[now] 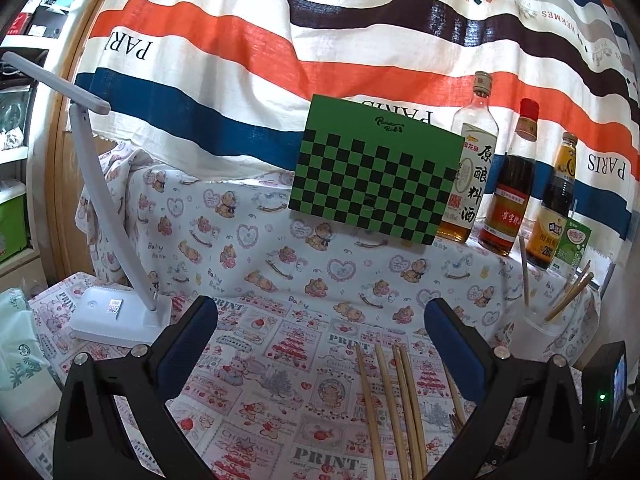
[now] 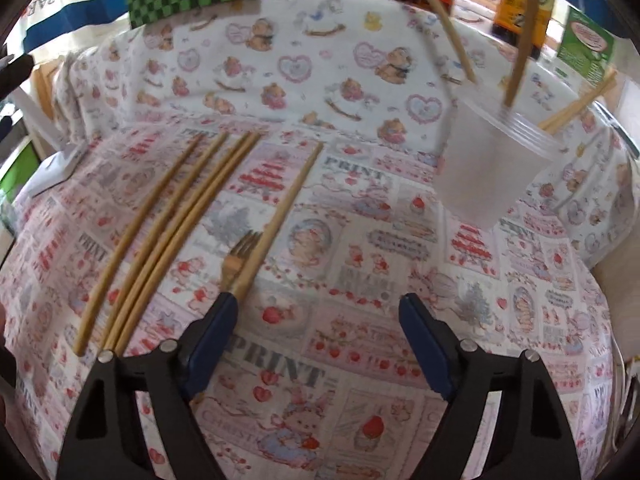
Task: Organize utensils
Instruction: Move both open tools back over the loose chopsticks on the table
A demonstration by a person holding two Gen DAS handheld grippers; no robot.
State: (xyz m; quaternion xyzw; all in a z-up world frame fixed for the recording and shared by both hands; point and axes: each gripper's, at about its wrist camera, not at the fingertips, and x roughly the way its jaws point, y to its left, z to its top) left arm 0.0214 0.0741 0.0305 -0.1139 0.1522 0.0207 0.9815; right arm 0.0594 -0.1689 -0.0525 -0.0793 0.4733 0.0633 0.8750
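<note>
Several bamboo chopsticks (image 2: 160,232) lie side by side on the printed tablecloth, with one more chopstick (image 2: 280,216) a little to their right. A wooden fork (image 2: 240,252) lies against that chopstick's near end. My right gripper (image 2: 317,300) points down at the cloth and is open, with only cloth between its blue pads. Its left fingertip (image 2: 226,308) is right at the near end of the single chopstick and the fork. A translucent plastic cup (image 2: 492,168) to the right holds several chopsticks (image 2: 516,60). My left gripper (image 1: 320,308) hovers open over the lying chopsticks (image 1: 396,400); the cup (image 1: 534,332) stands to its right.
A green checkered board (image 1: 372,168) leans at the back beside three sauce bottles (image 1: 512,192) and a green carton (image 1: 572,248). At the left stand a white desk lamp (image 1: 108,200) and a tissue pack (image 1: 20,360). A black device (image 1: 608,384) sits at the right edge.
</note>
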